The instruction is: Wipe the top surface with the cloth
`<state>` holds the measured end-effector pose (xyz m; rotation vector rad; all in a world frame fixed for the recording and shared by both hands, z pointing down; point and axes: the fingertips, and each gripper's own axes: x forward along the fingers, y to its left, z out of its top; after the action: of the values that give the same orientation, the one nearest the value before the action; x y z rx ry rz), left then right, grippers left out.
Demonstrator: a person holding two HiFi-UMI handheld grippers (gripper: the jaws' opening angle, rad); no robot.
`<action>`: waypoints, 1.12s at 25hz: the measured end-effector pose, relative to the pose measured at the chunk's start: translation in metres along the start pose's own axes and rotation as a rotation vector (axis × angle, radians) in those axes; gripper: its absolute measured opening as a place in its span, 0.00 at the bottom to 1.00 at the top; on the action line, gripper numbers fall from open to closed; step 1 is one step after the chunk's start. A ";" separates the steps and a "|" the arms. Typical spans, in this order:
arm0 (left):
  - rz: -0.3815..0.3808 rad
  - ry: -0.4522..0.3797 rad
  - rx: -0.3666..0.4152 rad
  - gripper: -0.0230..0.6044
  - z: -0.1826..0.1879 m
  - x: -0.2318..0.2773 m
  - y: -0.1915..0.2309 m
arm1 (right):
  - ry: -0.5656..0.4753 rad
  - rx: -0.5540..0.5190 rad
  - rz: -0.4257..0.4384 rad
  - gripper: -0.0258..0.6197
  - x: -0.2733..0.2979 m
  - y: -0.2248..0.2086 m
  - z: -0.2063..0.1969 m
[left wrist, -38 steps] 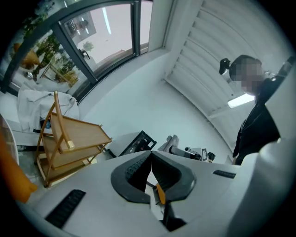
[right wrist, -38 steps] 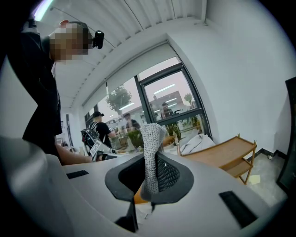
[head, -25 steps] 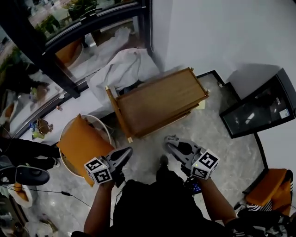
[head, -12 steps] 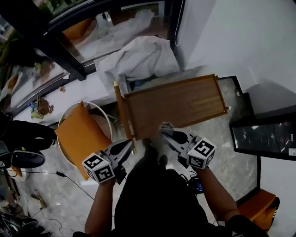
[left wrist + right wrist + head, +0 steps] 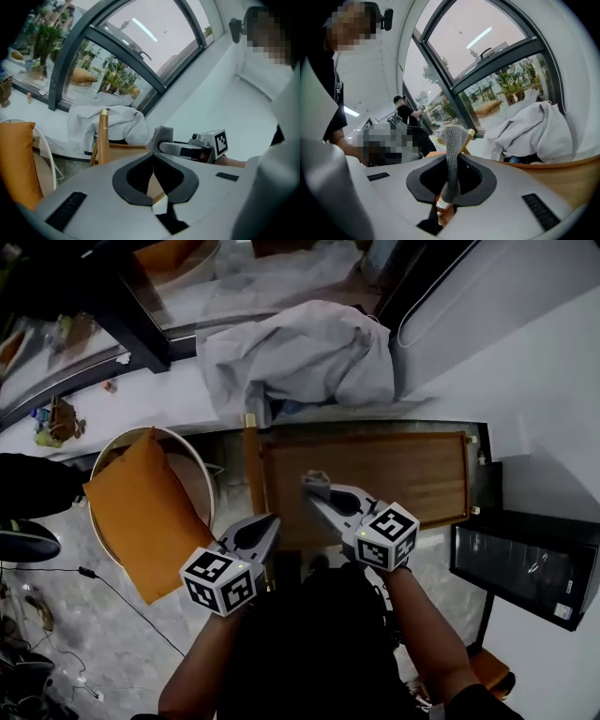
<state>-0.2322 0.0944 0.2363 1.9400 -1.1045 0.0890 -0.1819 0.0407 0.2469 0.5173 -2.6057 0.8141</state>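
One grey cloth (image 5: 452,136) pinched in right tool (image 5: 453,153), left tool (image 5: 153,154) pressed together

Rough grey knit cloth (image 5: 451,159); smooth matt wood table top (image 5: 394,474).

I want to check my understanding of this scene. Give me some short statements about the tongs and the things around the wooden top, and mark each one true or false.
1. The right tongs grip a grey cloth. True.
2. The left tongs hold a sponge. False: they are closed with nothing between them.
3. The orange cushion lies on the wooden top. False: it sits to the left of the wooden top, apart from it.
4. A crumpled white sheet lies beyond the far edge of the wooden top. True.
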 end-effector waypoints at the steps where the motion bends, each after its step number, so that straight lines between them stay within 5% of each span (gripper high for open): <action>1: 0.028 0.004 -0.007 0.05 0.002 0.004 0.007 | 0.015 0.005 -0.001 0.10 0.012 -0.008 0.000; 13: 0.219 0.004 -0.061 0.05 0.010 0.037 0.045 | 0.249 0.113 0.116 0.10 0.125 -0.065 -0.055; 20: 0.216 -0.018 -0.099 0.05 0.011 0.052 0.032 | 0.318 0.155 0.137 0.10 0.160 -0.083 -0.079; 28: 0.239 -0.016 -0.119 0.05 0.008 0.071 0.040 | 0.370 0.068 0.050 0.10 0.157 -0.100 -0.089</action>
<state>-0.2212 0.0330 0.2885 1.7006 -1.3188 0.1352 -0.2537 -0.0198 0.4310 0.2870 -2.2645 0.9201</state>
